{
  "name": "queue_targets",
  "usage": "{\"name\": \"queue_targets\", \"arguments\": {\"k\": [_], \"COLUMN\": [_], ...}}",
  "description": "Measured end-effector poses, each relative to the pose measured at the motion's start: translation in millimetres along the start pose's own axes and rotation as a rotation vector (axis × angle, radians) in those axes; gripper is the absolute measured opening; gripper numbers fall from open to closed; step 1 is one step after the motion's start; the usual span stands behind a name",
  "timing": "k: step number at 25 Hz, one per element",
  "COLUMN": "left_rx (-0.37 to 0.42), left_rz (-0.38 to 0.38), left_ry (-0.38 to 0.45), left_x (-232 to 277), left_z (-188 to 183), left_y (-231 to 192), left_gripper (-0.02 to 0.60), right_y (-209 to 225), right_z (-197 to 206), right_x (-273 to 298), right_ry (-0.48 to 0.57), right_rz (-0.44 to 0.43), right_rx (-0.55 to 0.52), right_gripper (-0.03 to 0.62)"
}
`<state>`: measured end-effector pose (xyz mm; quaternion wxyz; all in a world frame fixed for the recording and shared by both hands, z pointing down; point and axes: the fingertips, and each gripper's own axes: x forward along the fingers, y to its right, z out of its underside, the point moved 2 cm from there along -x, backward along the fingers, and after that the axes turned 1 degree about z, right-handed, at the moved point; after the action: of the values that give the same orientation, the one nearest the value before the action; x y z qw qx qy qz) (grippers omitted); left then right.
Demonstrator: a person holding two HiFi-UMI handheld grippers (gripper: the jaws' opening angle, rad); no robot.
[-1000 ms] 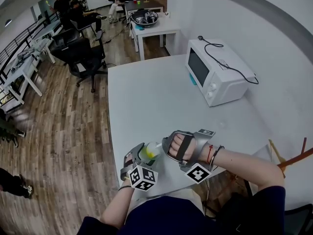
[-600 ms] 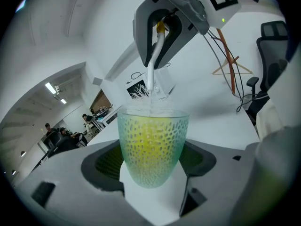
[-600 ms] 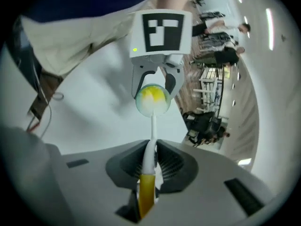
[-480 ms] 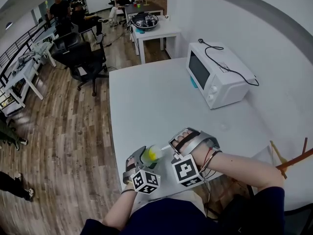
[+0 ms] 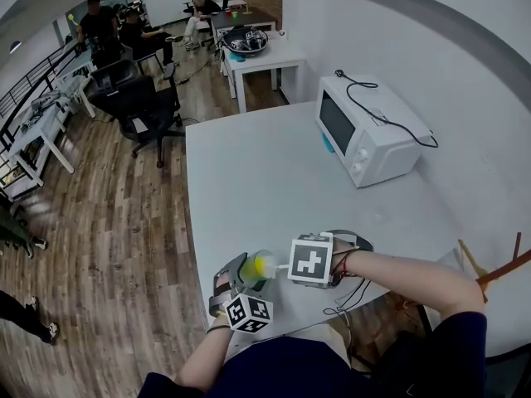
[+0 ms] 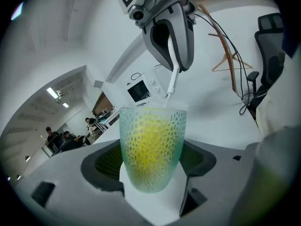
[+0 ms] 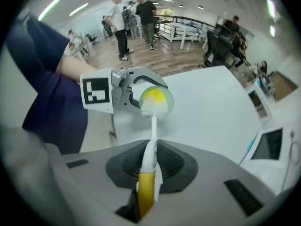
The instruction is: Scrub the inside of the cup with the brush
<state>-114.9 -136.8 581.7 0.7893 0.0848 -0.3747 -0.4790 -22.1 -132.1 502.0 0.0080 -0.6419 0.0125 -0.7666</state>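
**Brush in the cup at the table's near left corner**
The left gripper [image 6: 150,173] clamps the dimpled cup [image 6: 151,145]. The right gripper [image 7: 149,163] is closed on the brush [image 7: 153,126], whose yellow head is inside the cup. Open table [image 5: 265,181] stretches to the microwave [image 5: 369,135] by the right edge.

Illumination is bright, even and white. The source is ceiling strip lights [image 7: 80,7], which appear in both gripper views. Shadows are soft and faint throughout, and the table [image 5: 265,181] shows no harsh glare. The head view is sharp, with strong barrel distortion bending the wall and table edges. Both gripper views have dark vignetted corners. The translucent cup [image 6: 151,147] is crisp and glows yellow-green. The brush [image 7: 146,182] handle, close to the lens, is blurred, and the background there is soft.
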Motion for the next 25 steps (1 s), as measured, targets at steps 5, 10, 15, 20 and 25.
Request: {"name": "queue_targets", "arguments": {"k": [5,10,15,20,25], "left_rx": [0.048,0.049,0.018,-0.027,-0.06], "left_rz": [-0.001,-0.005,-0.003,-0.003,-0.014], "left_ry": [0.004,0.009,0.014,0.019,0.023], "left_x": [-2,-1,0,2,6], "left_z": [-3,-6,-7,-9,-9], "left_y": [7,5,3,1,-6], "left_gripper": [0.373,0.373,0.373,0.373,0.373], "right_y": [-18,-15,-6,3,18], "right_z": [16,18,12,3,-2], "right_x": [8,6,2,1,-5], "right_ry": [0.028,0.041,-0.008,-0.047,-0.122], "right_rz": [-0.354,-0.305,-0.04,0.254,0.578], "right_rx": [0.418,0.364,0.022,-0.372,-0.725], "right_gripper": [0.051,0.051,0.051,0.052,0.052]}}
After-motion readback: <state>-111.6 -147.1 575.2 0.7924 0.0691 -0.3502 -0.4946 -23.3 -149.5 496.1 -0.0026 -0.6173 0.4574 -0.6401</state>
